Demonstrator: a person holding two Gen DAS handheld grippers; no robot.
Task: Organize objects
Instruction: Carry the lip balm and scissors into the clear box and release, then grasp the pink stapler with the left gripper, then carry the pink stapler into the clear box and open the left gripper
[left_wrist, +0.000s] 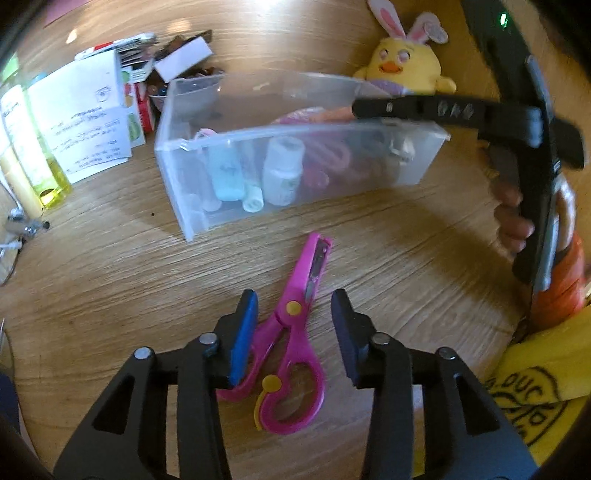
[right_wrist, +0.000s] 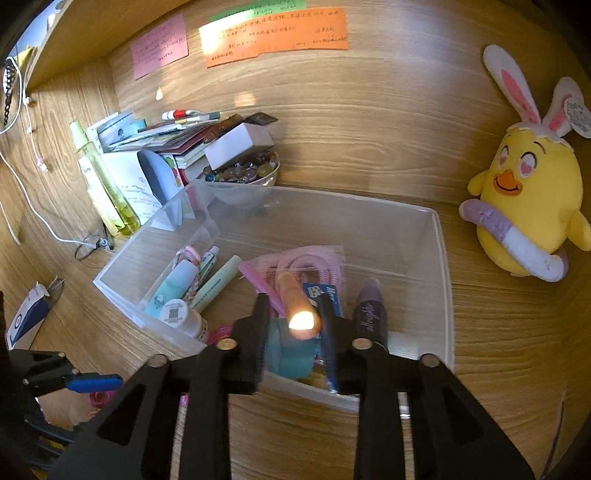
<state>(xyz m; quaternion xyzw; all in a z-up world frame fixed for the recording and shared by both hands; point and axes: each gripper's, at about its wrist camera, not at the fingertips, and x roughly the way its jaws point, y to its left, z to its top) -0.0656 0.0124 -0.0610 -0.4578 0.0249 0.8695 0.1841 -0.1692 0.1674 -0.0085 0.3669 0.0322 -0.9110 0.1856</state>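
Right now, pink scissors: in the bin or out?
Out. The pink scissors lie flat on the wooden desk, blades closed, in front of the clear bin.

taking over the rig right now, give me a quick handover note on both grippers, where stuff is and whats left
Left hand-held gripper: open, low over the pink scissors on the desk, pads either side of the pivot, not gripping.
Right hand-held gripper: open over the clear bin, an orange tube between its fingers; pads seem to be off it, and I cannot tell if it rests in the bin.
Done: small bottles, a purple tube and a pink pouch are in the bin.
Left: likely grip the scissors and put them in the bin.
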